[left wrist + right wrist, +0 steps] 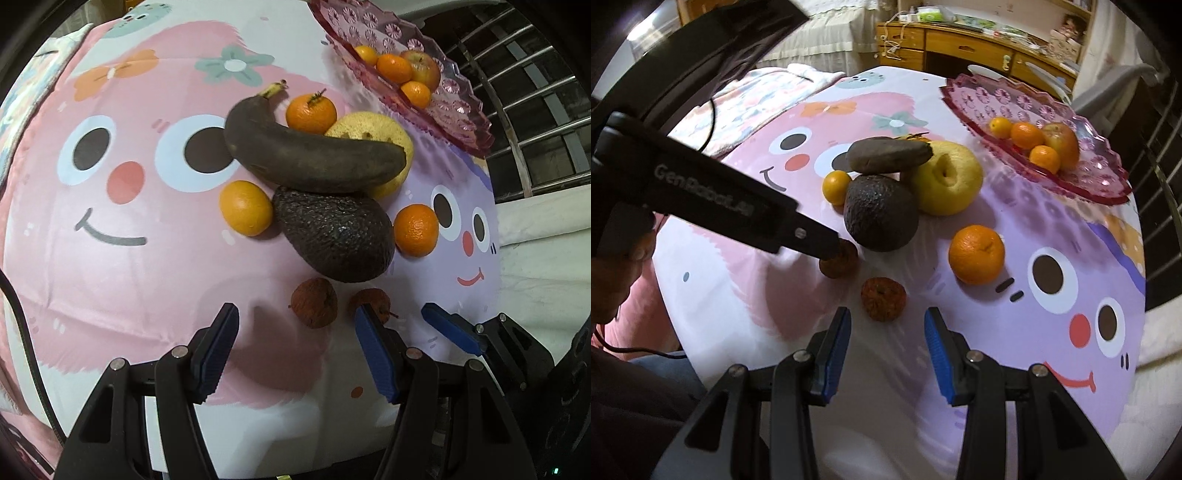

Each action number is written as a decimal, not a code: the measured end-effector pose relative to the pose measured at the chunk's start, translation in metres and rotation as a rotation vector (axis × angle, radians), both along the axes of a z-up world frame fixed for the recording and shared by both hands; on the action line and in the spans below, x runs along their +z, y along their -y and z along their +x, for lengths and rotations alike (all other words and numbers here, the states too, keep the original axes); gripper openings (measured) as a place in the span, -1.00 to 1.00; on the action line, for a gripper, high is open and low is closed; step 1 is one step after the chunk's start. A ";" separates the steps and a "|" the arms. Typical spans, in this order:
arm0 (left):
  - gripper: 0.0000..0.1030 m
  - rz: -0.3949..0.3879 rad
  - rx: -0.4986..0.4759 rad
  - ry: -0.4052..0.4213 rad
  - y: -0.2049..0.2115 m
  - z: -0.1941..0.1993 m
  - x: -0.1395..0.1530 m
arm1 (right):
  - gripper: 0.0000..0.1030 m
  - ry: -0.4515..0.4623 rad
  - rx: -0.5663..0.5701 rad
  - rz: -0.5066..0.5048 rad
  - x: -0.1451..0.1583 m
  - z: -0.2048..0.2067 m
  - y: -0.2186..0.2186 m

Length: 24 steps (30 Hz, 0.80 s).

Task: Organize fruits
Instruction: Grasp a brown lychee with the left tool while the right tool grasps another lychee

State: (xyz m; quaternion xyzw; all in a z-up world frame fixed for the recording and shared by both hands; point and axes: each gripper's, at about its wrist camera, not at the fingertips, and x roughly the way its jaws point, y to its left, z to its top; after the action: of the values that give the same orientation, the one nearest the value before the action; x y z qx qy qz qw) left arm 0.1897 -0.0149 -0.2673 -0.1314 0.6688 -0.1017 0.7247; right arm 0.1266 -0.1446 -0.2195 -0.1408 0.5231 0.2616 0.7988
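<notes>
At centre frame in the left wrist view, banana (314, 155) and avocado (336, 236) lie piled on the bench (147, 288); left tool (295, 350) and right tool (886, 354) gape empty near shrivelled fruits (316, 302).

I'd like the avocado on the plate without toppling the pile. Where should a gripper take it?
Grip the avocado across its broad round end, coming from above on the near side. That end is bare, while the banana rests over its far, narrow end and the pear crowds one side. Lifting may well shift the banana.
</notes>
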 end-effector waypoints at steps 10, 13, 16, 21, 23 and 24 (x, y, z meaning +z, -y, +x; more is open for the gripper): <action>-0.08 0.012 -0.033 -0.022 0.019 0.012 -0.012 | -0.32 -0.033 0.044 0.005 -0.014 0.013 -0.005; -0.11 0.018 -0.048 -0.028 0.023 0.015 -0.013 | -0.36 -0.062 0.036 0.018 -0.018 0.017 -0.004; -0.26 0.023 -0.057 -0.041 0.026 0.017 -0.016 | -0.38 -0.080 0.034 0.034 -0.020 0.020 -0.003; -0.40 0.028 -0.056 -0.046 0.028 0.020 -0.020 | -0.44 -0.087 0.039 0.046 -0.023 0.023 -0.004; -0.46 0.024 -0.049 -0.053 0.026 0.020 -0.022 | -0.45 -0.082 0.041 0.050 -0.023 0.024 -0.005; -0.46 0.021 -0.047 -0.052 0.025 0.020 -0.022 | -0.45 -0.079 0.042 0.051 -0.023 0.026 -0.005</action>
State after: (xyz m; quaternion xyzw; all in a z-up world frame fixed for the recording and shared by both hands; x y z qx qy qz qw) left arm 0.2094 -0.0401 -0.2893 -0.1104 0.6914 -0.1083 0.7057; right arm 0.1521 -0.1392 -0.2429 -0.1212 0.5442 0.2969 0.7752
